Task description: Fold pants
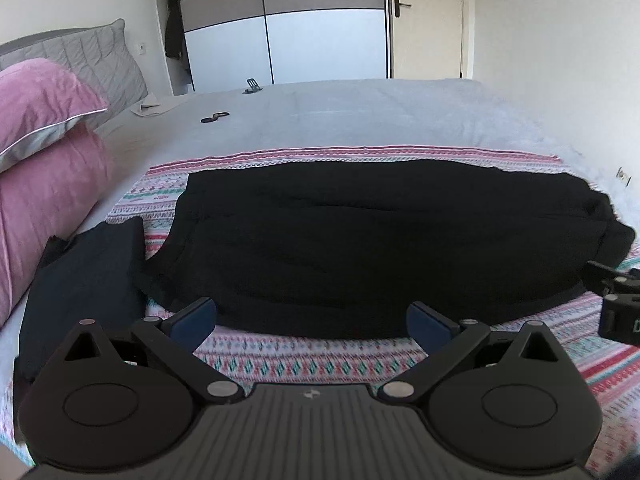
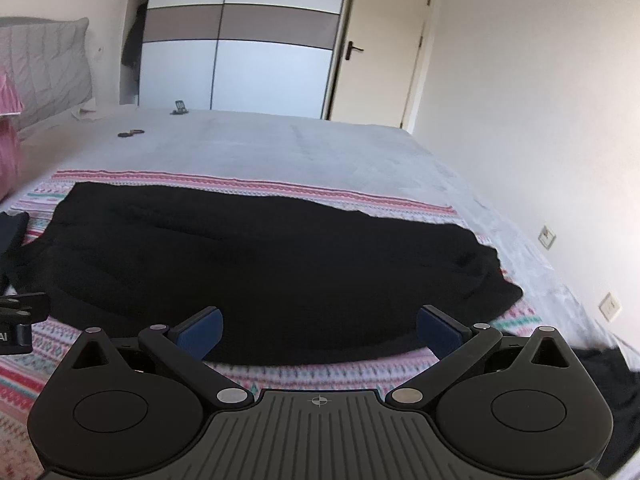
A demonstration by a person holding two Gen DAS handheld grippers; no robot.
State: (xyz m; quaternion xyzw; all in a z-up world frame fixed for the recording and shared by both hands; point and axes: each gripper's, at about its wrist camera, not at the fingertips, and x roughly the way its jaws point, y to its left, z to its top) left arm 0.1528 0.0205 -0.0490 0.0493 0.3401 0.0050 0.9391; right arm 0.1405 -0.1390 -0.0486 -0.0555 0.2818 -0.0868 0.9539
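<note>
The black pants (image 1: 380, 248) lie spread across the patterned blanket (image 1: 304, 360), apparently already folded lengthwise. The left gripper (image 1: 312, 322) and right gripper (image 2: 319, 328) hover at the pants' near edge, jaws spread wide, holding nothing.

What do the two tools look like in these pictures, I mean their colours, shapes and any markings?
Both look alike. The left tool has a ribbed dark grey body with a small pale emblem, two round black housings, black link arms with silver pivot pins, and dark blue finger pads. The right tool is the same, but its marking is a small crosshair. No cables or sleeves are visible.
</note>
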